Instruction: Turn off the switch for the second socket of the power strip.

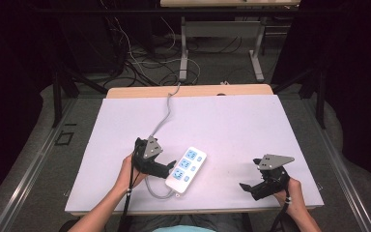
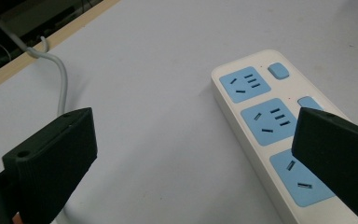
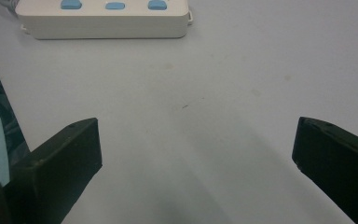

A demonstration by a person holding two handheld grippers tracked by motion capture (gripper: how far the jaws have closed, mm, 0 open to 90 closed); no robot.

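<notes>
A white power strip [image 1: 186,169] with three blue sockets and blue switches lies at the near middle of the table, its grey cable [image 1: 166,112] running to the far edge. My left gripper [image 1: 169,169] is open right beside the strip's left side. In the left gripper view the strip [image 2: 261,116] lies partly under the right jaw of my left gripper [image 2: 193,126], and the cable [image 2: 60,79] curves behind the left jaw. My right gripper [image 1: 249,174] is open over bare table at the near right. It [image 3: 196,135] points toward the strip [image 3: 102,21] with nothing between its jaws.
The white tabletop [image 1: 232,121] has a wooden strip [image 1: 188,91] along its far edge. Beyond it lie floor cables [image 1: 140,63] and the legs of another table [image 1: 183,53]. A slack loop of the strip's cable [image 1: 157,191] lies near the front edge.
</notes>
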